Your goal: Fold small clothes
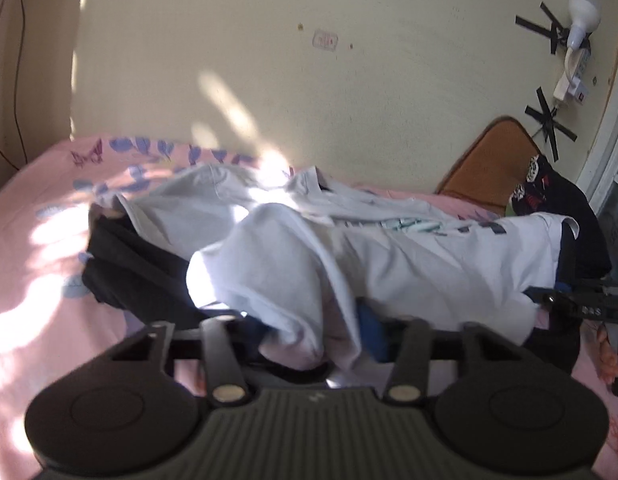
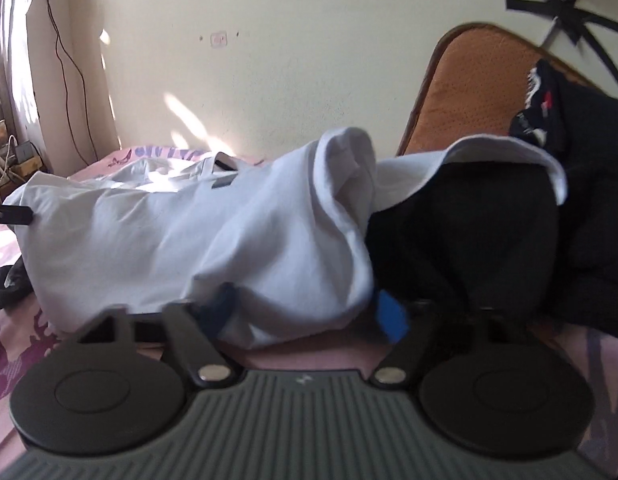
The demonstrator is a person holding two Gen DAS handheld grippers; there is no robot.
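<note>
Nearest of all is the dark ribbed body of each hand-held tool, and just past it the fingers push into the hem of a white T-shirt [image 1: 389,264] heaped on the pink bedsheet [image 1: 37,280].

The left gripper [image 1: 321,340] has a drooping fold of that shirt bunched between its fingers; a blue pad [image 1: 369,332] shows on the right side of the fold, the other finger is buried in cloth. The jaws stand fairly wide with the fabric sagging through, so I cannot tell whether they are clenched on it or only poked into it.

The right gripper [image 2: 309,320] is at the shirt's near edge too, further right, where white cloth meets a black garment [image 2: 469,232]. Its blue pads [image 2: 391,316] sit on either side of a thick roll of hem. They look spread around it rather than pinched, but the cloth hides the contact, so I cannot tell there either.

The shirt lies rumpled across the middle of the bed, draped over dark clothes on both sides, with an orange cushion [image 2: 461,92] leaning against the far wall. Taking two points along one edge suggests the aim is to lift it clear of the pile and spread it flat, so folding looks barely started.
</note>
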